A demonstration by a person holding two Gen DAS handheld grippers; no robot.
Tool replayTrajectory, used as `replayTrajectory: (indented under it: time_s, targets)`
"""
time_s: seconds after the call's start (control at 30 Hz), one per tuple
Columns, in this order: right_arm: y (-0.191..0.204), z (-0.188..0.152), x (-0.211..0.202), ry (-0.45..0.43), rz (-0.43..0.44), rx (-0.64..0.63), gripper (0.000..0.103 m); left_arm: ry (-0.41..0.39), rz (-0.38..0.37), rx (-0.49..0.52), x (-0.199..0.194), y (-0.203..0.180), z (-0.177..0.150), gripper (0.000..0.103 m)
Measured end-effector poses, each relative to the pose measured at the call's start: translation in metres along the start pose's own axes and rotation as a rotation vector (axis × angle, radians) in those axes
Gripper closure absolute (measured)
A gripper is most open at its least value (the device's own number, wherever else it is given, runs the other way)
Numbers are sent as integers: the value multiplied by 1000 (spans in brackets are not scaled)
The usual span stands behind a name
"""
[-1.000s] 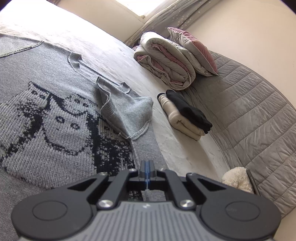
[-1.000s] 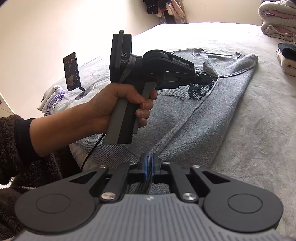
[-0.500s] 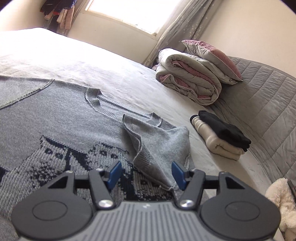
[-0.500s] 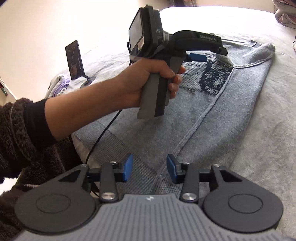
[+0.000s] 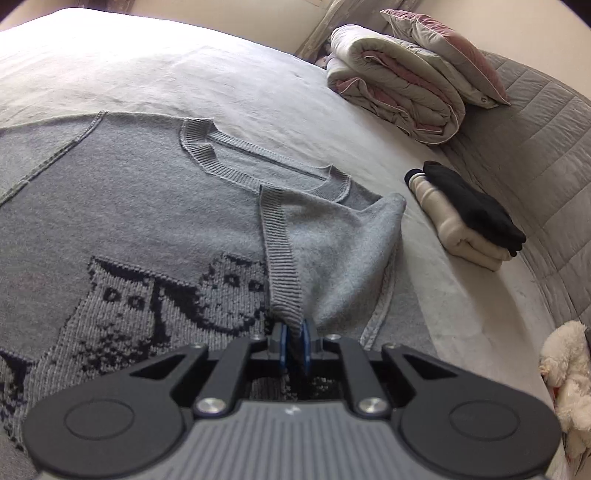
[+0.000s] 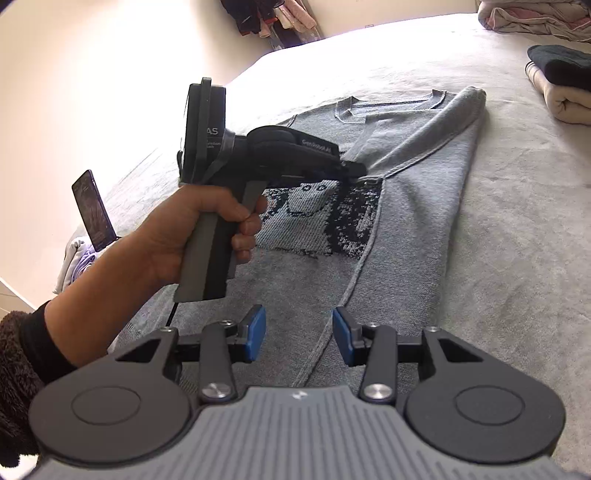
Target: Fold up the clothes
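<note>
Both grippers have let go since earlier; now the left gripper (image 5: 293, 341) is closing its jaws on the sweater's (image 5: 147, 206) ribbed cuff (image 5: 282, 258). Right gripper (image 6: 299, 338) jaws stand open, sweater hem below them.

upper right of my left view: rolled duvet (image 5: 399, 92) with a pink-edged pillow (image 5: 447, 55) on top | mid right: quilted grey cover (image 5: 535, 155) | lower right edge: white plush toy (image 5: 565, 373) | left of my right view: phone (image 6: 92, 210) upright on a stand | top centre: hanging garments (image 6: 273, 18)
</note>
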State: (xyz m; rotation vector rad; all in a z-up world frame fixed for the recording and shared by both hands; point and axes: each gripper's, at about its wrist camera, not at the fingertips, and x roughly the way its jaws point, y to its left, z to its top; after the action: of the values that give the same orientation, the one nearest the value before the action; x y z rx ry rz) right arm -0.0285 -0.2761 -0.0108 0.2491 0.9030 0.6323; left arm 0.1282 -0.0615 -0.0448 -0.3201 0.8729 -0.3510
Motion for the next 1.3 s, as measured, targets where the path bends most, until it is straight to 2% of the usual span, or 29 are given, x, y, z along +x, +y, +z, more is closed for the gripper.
replayTrajectory:
  time_s: [0.07, 0.1, 0.13, 0.17, 0.3, 0.4, 0.5, 0.57, 0.6, 0.63, 0.7, 0.77, 0.8, 0.87, 0.93, 1.0, 1.13, 1.3]
  targets:
    - [-5, 2, 2, -5, -14, 23, 58, -15, 36, 20, -5, -2, 5, 77]
    - [-7, 4, 4, -7, -19, 34, 58, -32, 51, 29, -8, -2, 7, 54]
    - [-9, 5, 5, -8, -24, 45, 58, -68, 49, 35, -9, 0, 11, 37]
    - [-11, 6, 6, -10, -29, 55, 58, -92, 40, 27, -8, 3, 15, 33]
    - [-17, 10, 14, -13, -53, 92, 58, -119, -19, -74, 12, 23, 34, 36]
    - [-21, 13, 22, -4, -70, 108, 58, -166, -39, -104, 33, 31, 46, 42]
    - [-26, 17, 29, 3, -79, 118, 58, -215, -58, -94, 47, 33, 53, 46]
    - [-30, 21, 33, 2, -81, 123, 58, -208, -73, -85, 56, 33, 56, 78]
    - [-32, 22, 34, 1, -82, 125, 58, -195, -79, -80, 59, 33, 57, 100]
    - [-33, 23, 35, -1, -83, 128, 58, -215, -72, -81, 57, 33, 54, 101]
    - [-36, 26, 38, -6, -83, 139, 58, -280, -76, -72, 50, 32, 47, 101]
    - [-38, 28, 40, -9, -83, 144, 58, -328, -37, -78, 45, 33, 42, 101]
    - [-39, 30, 41, -11, -86, 143, 58, -341, -17, -87, 43, 34, 40, 101]
    - [-40, 31, 43, -14, -91, 140, 58, -318, 24, -116, 45, 37, 42, 98]
    - [-40, 31, 42, -16, -93, 139, 58, -316, 40, -116, 42, 36, 44, 74]
    - [-40, 31, 41, -22, -99, 137, 58, -346, 39, -102, 35, 34, 43, 59]
    - [-42, 32, 38, -40, -123, 140, 58, -387, -9, 29, 12, 16, 34, 59]
    - [-41, 32, 36, -62, -148, 135, 58, -325, -121, 208, 1, -4, 15, 64]
